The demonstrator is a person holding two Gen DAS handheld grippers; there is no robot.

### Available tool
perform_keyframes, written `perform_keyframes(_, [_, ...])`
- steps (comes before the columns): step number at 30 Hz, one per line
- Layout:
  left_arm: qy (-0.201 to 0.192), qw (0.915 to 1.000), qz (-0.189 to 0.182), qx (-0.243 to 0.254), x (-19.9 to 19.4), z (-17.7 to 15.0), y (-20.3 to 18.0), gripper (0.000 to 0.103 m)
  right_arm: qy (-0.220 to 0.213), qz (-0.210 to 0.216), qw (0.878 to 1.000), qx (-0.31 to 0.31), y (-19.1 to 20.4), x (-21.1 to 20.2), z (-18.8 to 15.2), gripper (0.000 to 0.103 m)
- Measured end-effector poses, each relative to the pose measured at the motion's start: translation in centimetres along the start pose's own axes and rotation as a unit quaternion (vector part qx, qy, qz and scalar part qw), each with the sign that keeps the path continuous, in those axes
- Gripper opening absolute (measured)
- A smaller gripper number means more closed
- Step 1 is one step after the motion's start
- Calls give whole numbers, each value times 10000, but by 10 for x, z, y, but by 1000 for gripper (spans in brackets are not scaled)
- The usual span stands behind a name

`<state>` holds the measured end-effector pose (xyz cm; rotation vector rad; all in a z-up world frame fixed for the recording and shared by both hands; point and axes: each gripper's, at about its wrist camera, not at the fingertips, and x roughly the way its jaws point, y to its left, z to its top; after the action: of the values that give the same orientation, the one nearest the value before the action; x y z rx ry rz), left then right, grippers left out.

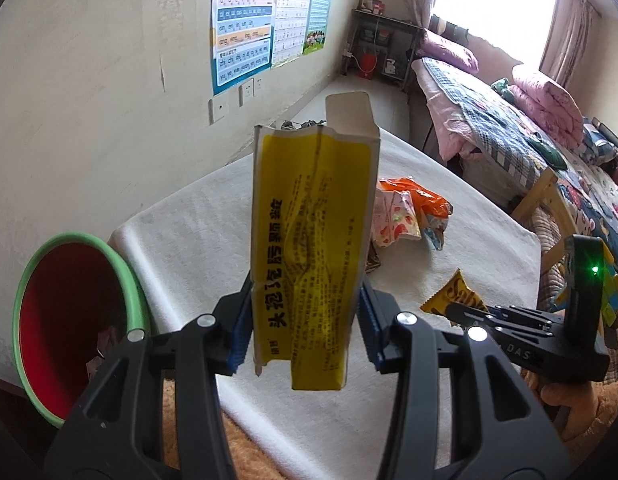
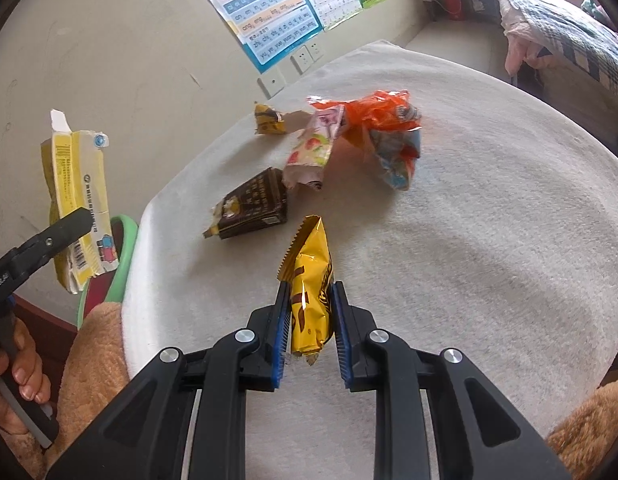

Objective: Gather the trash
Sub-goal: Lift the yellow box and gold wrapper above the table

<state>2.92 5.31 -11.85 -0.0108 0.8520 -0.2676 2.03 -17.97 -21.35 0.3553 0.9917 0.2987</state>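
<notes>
Trash is in both our tongs. Our left gripper (image 1: 305, 320) pinches a flattened yellow carton (image 1: 313, 240) upright between its blue pads, held in the air above the table's (image 1: 181, 216) near left part, just beside the bin (image 1: 75, 320), whose green rim and red inside show at the table's left edge. Our right gripper (image 2: 309, 324) has its fingers closed against a gold wrapper (image 2: 311, 292) that lies on the white cloth. Further back on the table lie a brown box (image 2: 255, 210), a strawberry-print packet (image 2: 313, 148), an orange bag (image 2: 373, 114) touching a crumpled blue wrapper (image 2: 397, 156), and a small yellow wrapper (image 2: 269, 120) near the far edge.
</notes>
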Motion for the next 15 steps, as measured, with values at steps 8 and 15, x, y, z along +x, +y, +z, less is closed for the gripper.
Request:
perform_keyframes(8, [-40,9999,4,-110,-4,-6,11,44,33,62,9997,-229,24,0,-1,20])
perform_keyframes(15, [-38,9997,25,-226,-7,-12,20,44,65,40,9995,-310,34,2,-4,20])
